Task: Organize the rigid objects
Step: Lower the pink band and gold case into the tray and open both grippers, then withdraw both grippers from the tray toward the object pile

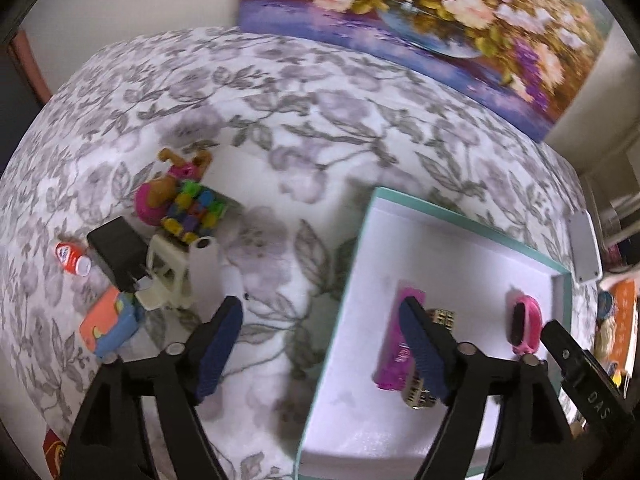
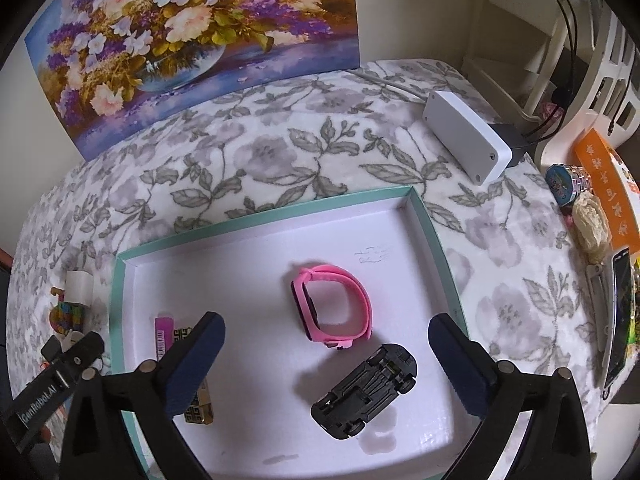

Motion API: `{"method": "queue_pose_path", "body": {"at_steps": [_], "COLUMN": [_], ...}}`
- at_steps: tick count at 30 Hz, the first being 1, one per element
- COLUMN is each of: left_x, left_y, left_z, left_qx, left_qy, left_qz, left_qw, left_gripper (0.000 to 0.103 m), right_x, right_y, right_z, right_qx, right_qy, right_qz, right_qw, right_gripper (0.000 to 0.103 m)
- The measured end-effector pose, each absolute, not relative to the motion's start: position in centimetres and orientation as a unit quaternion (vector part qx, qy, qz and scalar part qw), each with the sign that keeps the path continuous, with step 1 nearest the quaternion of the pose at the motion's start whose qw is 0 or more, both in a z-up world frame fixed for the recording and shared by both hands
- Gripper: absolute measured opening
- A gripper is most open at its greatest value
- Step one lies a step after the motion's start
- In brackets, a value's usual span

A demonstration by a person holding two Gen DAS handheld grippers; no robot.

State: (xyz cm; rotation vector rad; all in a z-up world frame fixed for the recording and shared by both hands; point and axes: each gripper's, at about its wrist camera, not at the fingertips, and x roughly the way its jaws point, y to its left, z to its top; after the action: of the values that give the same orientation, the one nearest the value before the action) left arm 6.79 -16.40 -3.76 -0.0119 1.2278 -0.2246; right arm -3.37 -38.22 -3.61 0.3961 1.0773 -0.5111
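A teal-rimmed white tray (image 2: 422, 216) lies on the floral cloth. In it are a pink watch (image 2: 340, 308), an upside-down black toy car (image 2: 366, 390), a magenta lighter (image 2: 164, 334) and a gold patterned box (image 2: 198, 412). My right gripper (image 2: 326, 344) is open and empty above the tray, between watch and car. My left gripper (image 1: 322, 344) is open and empty over the tray's left rim (image 1: 344, 296); the lighter (image 1: 396, 350) and watch (image 1: 524, 328) show there. A pile of toys (image 1: 188, 204), a black adapter (image 1: 116, 254) and an orange case (image 1: 106, 326) lie left of the tray.
A flower painting (image 2: 192, 40) leans on the wall behind. A white box (image 2: 466, 138) with a cable sits at the back right. A phone (image 2: 620, 312), a wristwatch (image 2: 568, 182) and an orange pack (image 2: 612, 188) lie at the right edge. A red-capped bottle (image 1: 72, 258) lies far left.
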Motion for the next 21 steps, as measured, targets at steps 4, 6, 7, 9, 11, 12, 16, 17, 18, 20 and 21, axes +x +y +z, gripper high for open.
{"method": "queue_pose_path", "body": {"at_steps": [4,6,7,9,11,12,16,17,18,20,21], "left_x": [7.1,7.3,7.4,7.7,8.0,8.1,8.7,8.8,8.8,8.9,8.9], "left_y": [-15.6,-14.9,-14.6,-13.7,-12.7,-12.3,-9.7,-9.0,-8.4,-7.1,-6.6], "left_z": [-4.1,-4.3,-4.4,-4.5,-4.5,-4.5,-3.9,-3.7,-3.5,-3.2,-3.0], "left_qx": [0.009,0.007,0.004,-0.007,-0.017,-0.019,-0.018,-0.020,-0.021,-0.026,-0.029], "left_qy": [0.565,0.566,0.567,0.572,0.575,0.575,0.570,0.568,0.568,0.566,0.565], "left_qz": [-0.070,-0.061,-0.058,-0.050,-0.040,-0.035,-0.003,0.003,0.008,0.019,0.023], "left_qw": [0.822,0.822,0.821,0.819,0.817,0.817,0.822,0.823,0.823,0.824,0.824], "left_gripper": [0.095,0.099,0.099,0.099,0.099,0.099,0.099,0.099,0.099,0.099,0.099], "right_x": [-3.0,-2.7,-2.5,-2.2,-1.7,-1.6,-1.0,-0.8,-0.6,-0.3,-0.2], "right_y": [-37.4,-36.7,-36.4,-35.4,-34.2,-33.8,-31.5,-30.9,-30.3,-29.1,-28.7], "right_z": [-3.6,-3.5,-3.5,-3.3,-3.1,-3.0,-2.6,-2.5,-2.4,-2.3,-2.2], "right_qx": [0.167,0.156,0.153,0.149,0.147,0.148,0.148,0.143,0.137,0.127,0.123], "right_qy": [0.510,0.513,0.514,0.515,0.515,0.514,0.511,0.511,0.512,0.513,0.513], "right_qz": [-0.239,-0.239,-0.239,-0.232,-0.221,-0.216,-0.193,-0.187,-0.182,-0.174,-0.171], "right_qw": [0.809,0.810,0.810,0.812,0.815,0.817,0.824,0.826,0.828,0.831,0.832], "right_gripper": [0.103,0.103,0.103,0.103,0.103,0.103,0.103,0.103,0.103,0.103,0.103]}}
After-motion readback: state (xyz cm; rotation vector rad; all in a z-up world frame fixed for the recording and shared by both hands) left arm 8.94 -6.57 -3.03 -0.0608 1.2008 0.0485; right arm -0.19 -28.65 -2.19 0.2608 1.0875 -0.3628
